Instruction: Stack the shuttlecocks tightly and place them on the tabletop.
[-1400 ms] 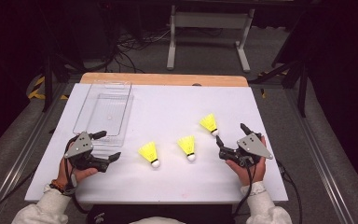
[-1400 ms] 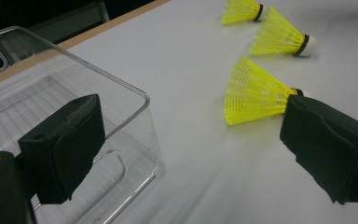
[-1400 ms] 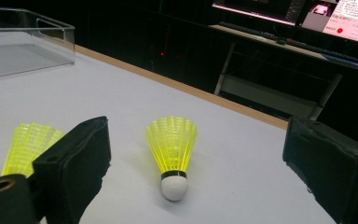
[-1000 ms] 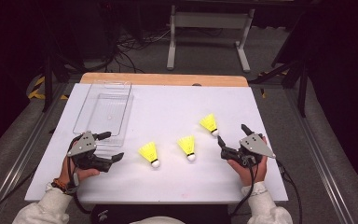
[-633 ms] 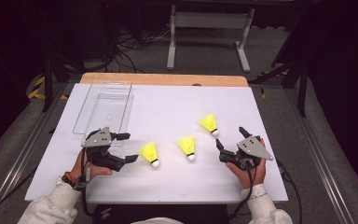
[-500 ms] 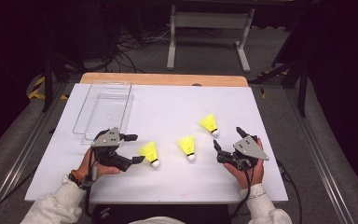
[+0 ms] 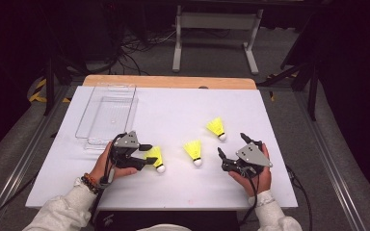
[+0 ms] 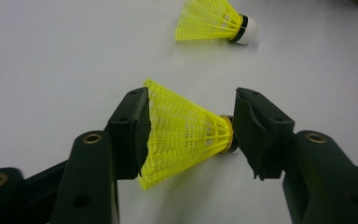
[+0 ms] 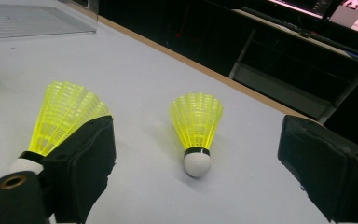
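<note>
Left gripper (image 8: 189,135) closing on nearest yellow shuttlecock (image 8: 186,133), lying on its side on white table (image 7: 173,110), front-left, just right of the left hand (image 7: 107,163). Jaws having just been narrowing, w/ shuttle lengthwise between: one pad at skirt rim, other at cork end, touching or all but; firm grip not yet certain. Right gripper (image 7: 231,153) spread wide, holding nothing, resting front-right near two more shuttles: middle one (image 7: 193,151) and far one (image 7: 216,128). Clear bin (image 7: 107,115) at back-left, apart from all three.

Handling, by judgement: very light, prob. plastic mesh skirt, springy but crushable; hard squeeze across open rim likely to dent it. Cork tip firmer, rounded, apt to slip off a pad. Safer hold likely at neck by the dark band, or gentle end-to-end pinch as now.

No brand, label or readable writing on shuttles, bin or table.
</note>
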